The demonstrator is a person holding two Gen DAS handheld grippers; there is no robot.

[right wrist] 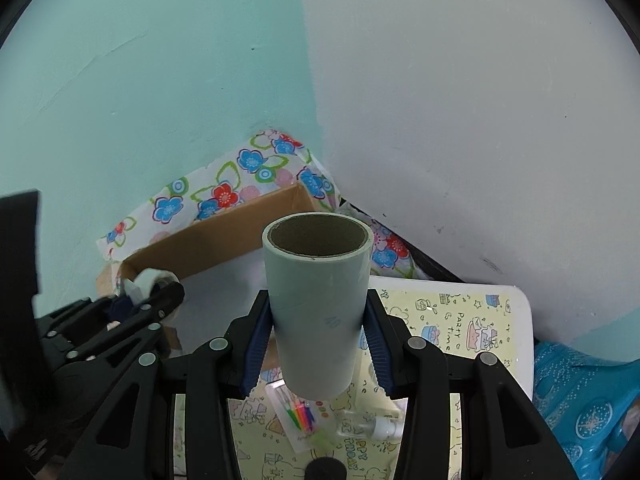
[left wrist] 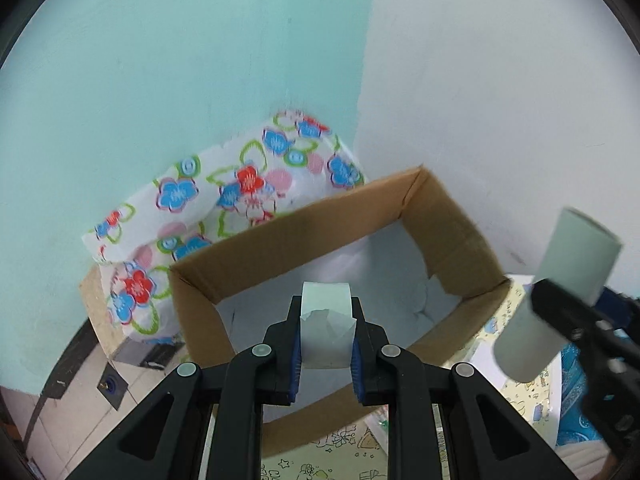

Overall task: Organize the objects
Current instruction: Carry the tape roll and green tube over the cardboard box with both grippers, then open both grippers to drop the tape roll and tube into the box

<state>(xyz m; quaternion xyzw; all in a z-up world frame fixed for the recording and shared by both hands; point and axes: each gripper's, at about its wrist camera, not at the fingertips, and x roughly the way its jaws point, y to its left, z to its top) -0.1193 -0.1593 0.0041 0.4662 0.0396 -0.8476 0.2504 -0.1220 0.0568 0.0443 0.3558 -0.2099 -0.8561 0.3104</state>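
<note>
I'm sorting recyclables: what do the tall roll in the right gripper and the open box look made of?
Tall roll: a brown, matte cardboard core, seen at its open end, wrapped in smooth pale sheet, probably paper or film with a slight sheen. Box: brown corrugated-looking cardboard, matte, with raw folded edges; its inside looks lined with something white, which I can't identify.

Pale grey-green tube [right wrist: 318,304] with brown core; white tape roll [left wrist: 326,324]; brown box [left wrist: 280,236]; white cloth [left wrist: 224,196] with blue and red flowers; yellow cartoon-print mat [right wrist: 460,320]; turquoise-and-white wall [left wrist: 200,60].
</note>
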